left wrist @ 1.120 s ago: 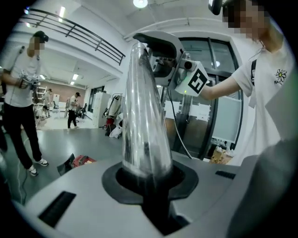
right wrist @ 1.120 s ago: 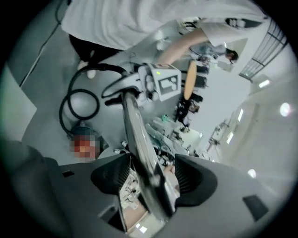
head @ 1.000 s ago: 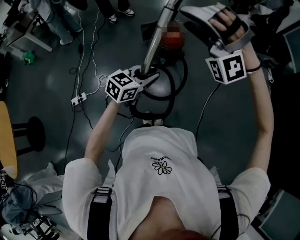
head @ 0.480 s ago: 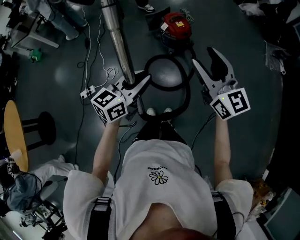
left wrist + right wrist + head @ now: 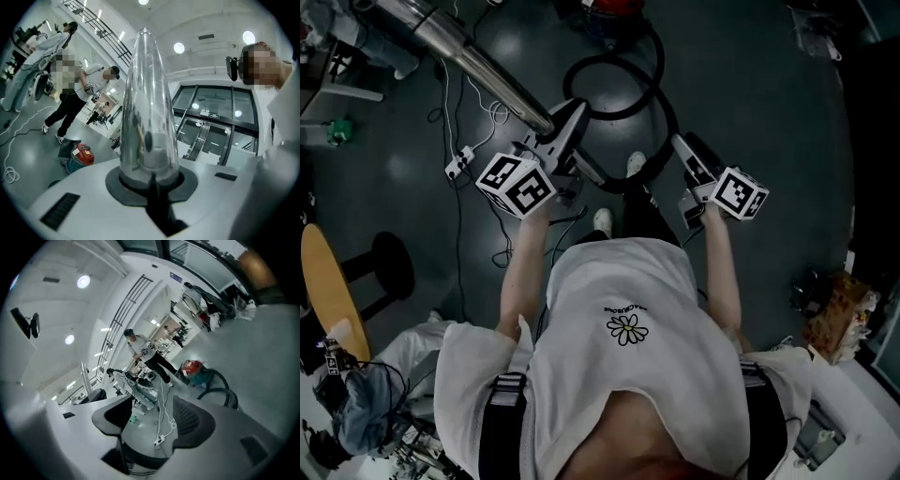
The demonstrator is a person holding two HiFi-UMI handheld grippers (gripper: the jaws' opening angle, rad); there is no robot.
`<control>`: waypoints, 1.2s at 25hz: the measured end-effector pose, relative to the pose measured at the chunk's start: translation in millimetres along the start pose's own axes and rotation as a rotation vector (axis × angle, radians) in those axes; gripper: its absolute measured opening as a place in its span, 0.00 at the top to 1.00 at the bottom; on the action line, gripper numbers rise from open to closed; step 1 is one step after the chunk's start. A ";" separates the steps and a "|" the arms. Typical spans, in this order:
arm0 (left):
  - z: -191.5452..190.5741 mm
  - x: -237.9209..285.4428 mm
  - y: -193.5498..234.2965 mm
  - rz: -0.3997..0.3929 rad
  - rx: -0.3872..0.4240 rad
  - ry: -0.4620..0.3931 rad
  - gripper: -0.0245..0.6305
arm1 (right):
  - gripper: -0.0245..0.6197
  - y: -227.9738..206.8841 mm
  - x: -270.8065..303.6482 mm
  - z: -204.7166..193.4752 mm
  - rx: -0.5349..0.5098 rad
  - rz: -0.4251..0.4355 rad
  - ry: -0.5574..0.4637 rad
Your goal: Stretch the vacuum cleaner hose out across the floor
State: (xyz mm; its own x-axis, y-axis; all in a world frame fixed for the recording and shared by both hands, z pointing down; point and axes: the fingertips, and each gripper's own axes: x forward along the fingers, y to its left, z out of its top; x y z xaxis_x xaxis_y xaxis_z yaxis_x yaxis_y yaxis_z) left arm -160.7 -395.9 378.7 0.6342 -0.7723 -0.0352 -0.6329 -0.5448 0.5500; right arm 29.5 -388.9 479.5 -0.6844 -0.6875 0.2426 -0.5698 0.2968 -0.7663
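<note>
The left gripper [image 5: 570, 117], its jaws just having been closing, is clamping the steel wand [image 5: 469, 56], which is running toward the upper left. The black hose [image 5: 614, 117] is lying coiled on the floor just beyond, between both grippers; the right gripper [image 5: 686, 148] is hanging open and empty.

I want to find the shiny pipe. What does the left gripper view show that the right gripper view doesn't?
Only the left gripper view shows the shiny metal tube, held by the left gripper, whose jaws have just been closing. Only the right gripper view shows the right gripper, open and empty, and a power strip. Both show the red vacuum cleaner.
</note>
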 end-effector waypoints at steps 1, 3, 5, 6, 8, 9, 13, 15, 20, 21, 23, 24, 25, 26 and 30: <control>-2.0 -11.7 -8.0 -0.005 -0.011 -0.015 0.89 | 0.53 0.5 -10.6 -19.8 0.066 0.003 0.004; -4.7 -27.3 -23.0 -0.018 -0.042 -0.035 0.89 | 0.53 -4.4 -29.7 -50.3 0.203 0.003 -0.008; -8.7 -37.7 -38.6 -0.027 -0.072 -0.044 0.89 | 0.53 -15.0 -48.9 -74.0 0.315 -0.012 -0.034; -10.0 -41.2 -46.4 -0.030 -0.079 -0.046 0.89 | 0.53 -19.6 -57.4 -83.6 0.351 -0.021 -0.044; -8.9 -45.4 -59.3 -0.025 -0.078 -0.054 0.89 | 0.53 -24.2 -69.4 -98.8 0.379 -0.040 -0.038; -7.4 -47.0 -63.6 -0.015 -0.075 -0.060 0.89 | 0.53 -25.3 -73.8 -105.8 0.381 -0.052 -0.024; -6.7 -56.8 -77.7 0.025 -0.089 -0.118 0.89 | 0.53 -36.1 -99.0 -140.3 0.461 -0.086 0.022; -4.8 -55.5 -87.6 0.019 -0.125 -0.168 0.89 | 0.53 -41.8 -110.1 -149.8 0.571 -0.048 0.007; -7.5 -47.4 -88.6 0.076 -0.218 -0.236 0.90 | 0.53 -36.1 -99.6 -131.4 0.887 0.183 -0.123; -9.9 -47.1 -91.0 0.075 -0.236 -0.242 0.90 | 0.53 -32.5 -94.7 -128.1 0.916 0.214 -0.131; -12.2 -45.2 -96.8 0.052 -0.260 -0.245 0.90 | 0.53 -20.1 -82.5 -122.0 0.960 0.276 -0.133; -12.7 -44.2 -98.7 0.044 -0.263 -0.240 0.90 | 0.53 -13.1 -76.9 -118.6 0.991 0.308 -0.139; -13.3 -43.7 -100.0 0.040 -0.262 -0.233 0.90 | 0.53 -8.0 -73.1 -115.6 1.030 0.332 -0.150; -13.7 -43.7 -101.1 0.039 -0.258 -0.227 0.90 | 0.53 -5.6 -71.6 -113.4 1.065 0.345 -0.168; -11.7 -42.6 -106.2 -0.002 -0.268 -0.223 0.90 | 0.66 -2.8 -78.3 -107.4 1.044 0.341 -0.204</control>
State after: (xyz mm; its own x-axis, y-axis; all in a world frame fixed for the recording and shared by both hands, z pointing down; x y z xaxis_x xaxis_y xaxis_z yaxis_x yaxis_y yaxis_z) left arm -115.3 -301.3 331.5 0.5039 -0.8400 -0.2012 -0.4739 -0.4637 0.7486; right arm 35.9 -264.7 526.5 -0.5897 -0.8009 -0.1041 0.3606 -0.1458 -0.9213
